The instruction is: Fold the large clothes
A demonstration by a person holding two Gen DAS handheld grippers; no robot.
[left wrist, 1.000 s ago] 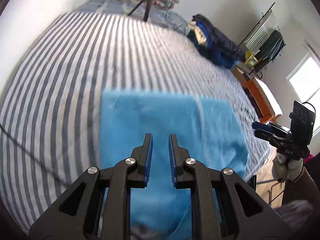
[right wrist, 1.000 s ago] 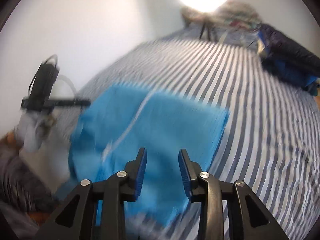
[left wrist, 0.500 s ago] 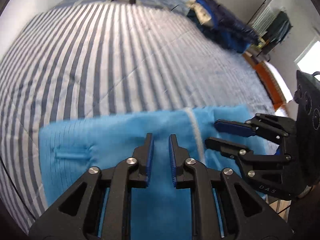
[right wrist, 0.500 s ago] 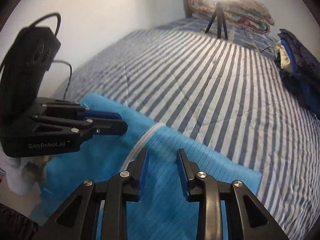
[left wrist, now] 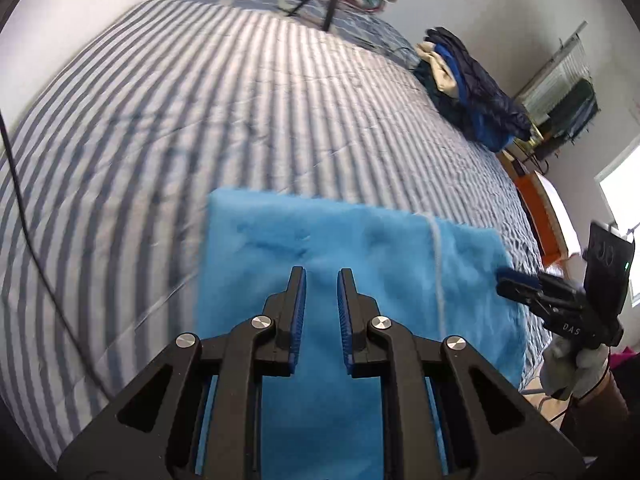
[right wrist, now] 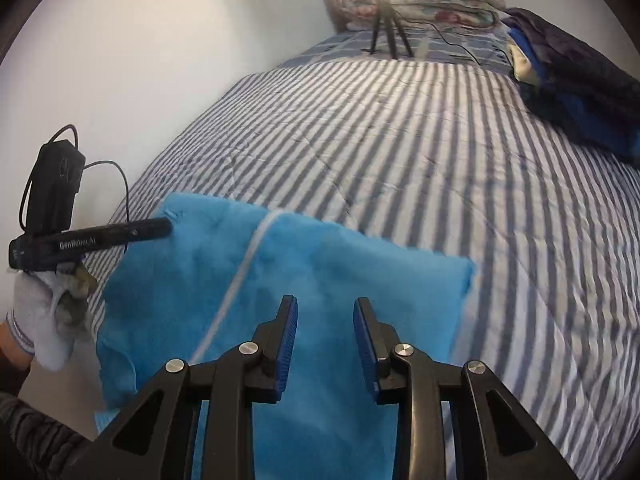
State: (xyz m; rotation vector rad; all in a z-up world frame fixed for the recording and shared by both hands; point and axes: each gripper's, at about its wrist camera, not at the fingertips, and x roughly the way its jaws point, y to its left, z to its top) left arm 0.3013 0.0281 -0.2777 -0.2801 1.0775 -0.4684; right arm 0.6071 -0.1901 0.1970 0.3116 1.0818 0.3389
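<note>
Left gripper hovers over the blue garment with jaws apart and empty. Right gripper does likewise, its gap wider. From the right camera, the garment lies folded on the striped bed at 6 o'clock, its white zipper running up the front. It looks soft, fleecy and light, so it should droop; the corners seem the best hold. No containers show.

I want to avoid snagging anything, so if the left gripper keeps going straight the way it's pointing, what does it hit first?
Most likely the blue garment: the left gripper is open and aimed over it, with nothing between. Beyond lies only the striped bedspread. Height above the fabric is unclear.
</note>
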